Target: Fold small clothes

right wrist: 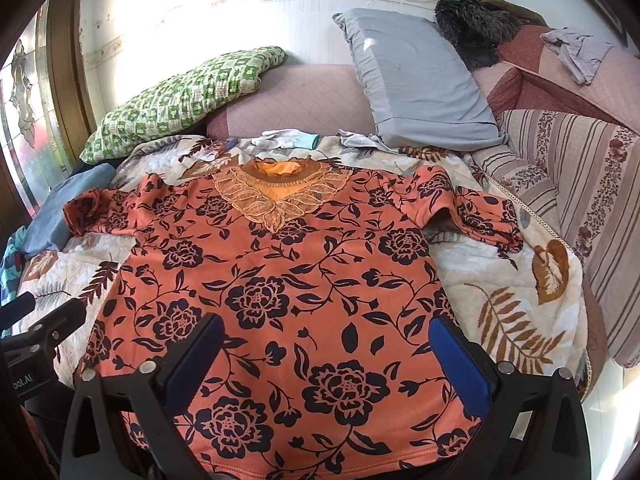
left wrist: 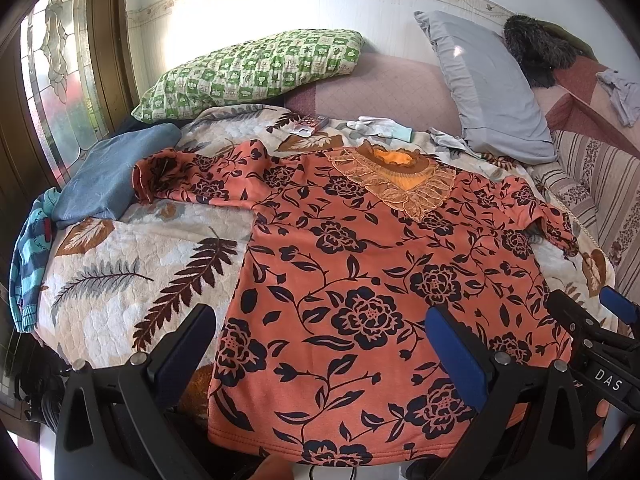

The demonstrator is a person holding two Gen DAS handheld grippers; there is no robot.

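An orange top with black flowers (left wrist: 360, 280) lies spread flat, front up, on a leaf-print quilt (left wrist: 120, 280), lace collar at the far end and both sleeves out to the sides. It also shows in the right wrist view (right wrist: 280, 280). My left gripper (left wrist: 320, 344) is open and empty above the hem's left part. My right gripper (right wrist: 326, 356) is open and empty above the hem's middle; it also shows at the right edge of the left wrist view (left wrist: 588, 312). The left gripper's fingers (right wrist: 44, 320) show at the left edge of the right wrist view.
A folded blue garment (left wrist: 112, 172) and a striped teal garment (left wrist: 28, 264) lie left of the top. A green checked pillow (left wrist: 248, 68) and a grey pillow (left wrist: 492, 88) lean at the back. White gloves (left wrist: 380, 126) lie beyond the collar. A striped cushion (right wrist: 580, 200) lies at the right.
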